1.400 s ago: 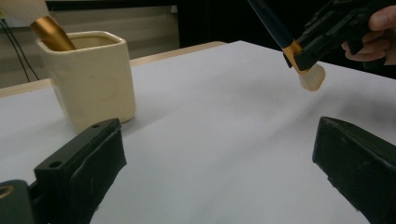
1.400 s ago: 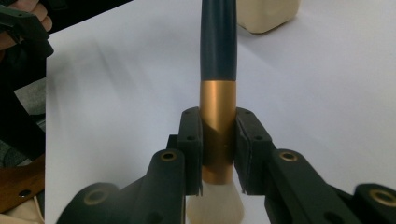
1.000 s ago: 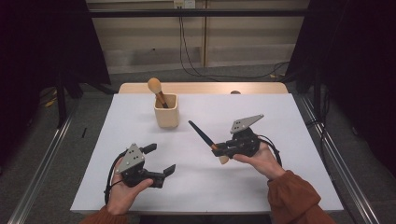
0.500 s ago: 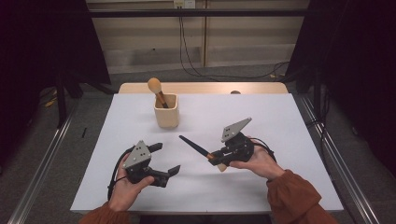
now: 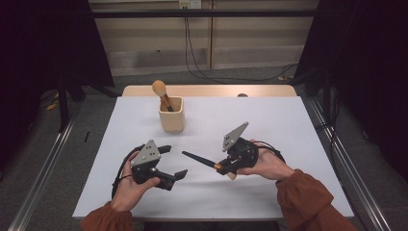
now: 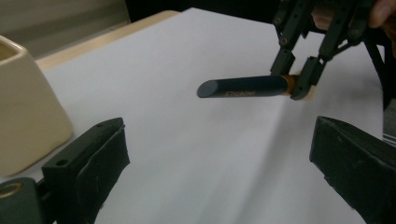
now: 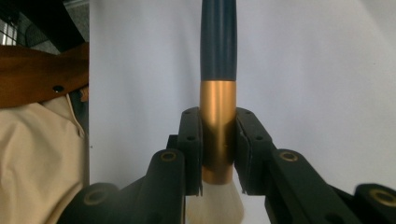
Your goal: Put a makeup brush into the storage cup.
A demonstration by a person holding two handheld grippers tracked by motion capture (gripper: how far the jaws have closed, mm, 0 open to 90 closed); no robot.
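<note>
White table (image 5: 288, 125) is carrying a cream cup (image 5: 172, 114) near its far edge. Left gripper (image 5: 169, 163), jaws standing apart, is holding nothing. Right gripper (image 5: 222, 168) is clamping the brush (image 5: 199, 159) by its gold ferrule above the table's middle.

Even, soft light — dark, dim surroundings
</note>
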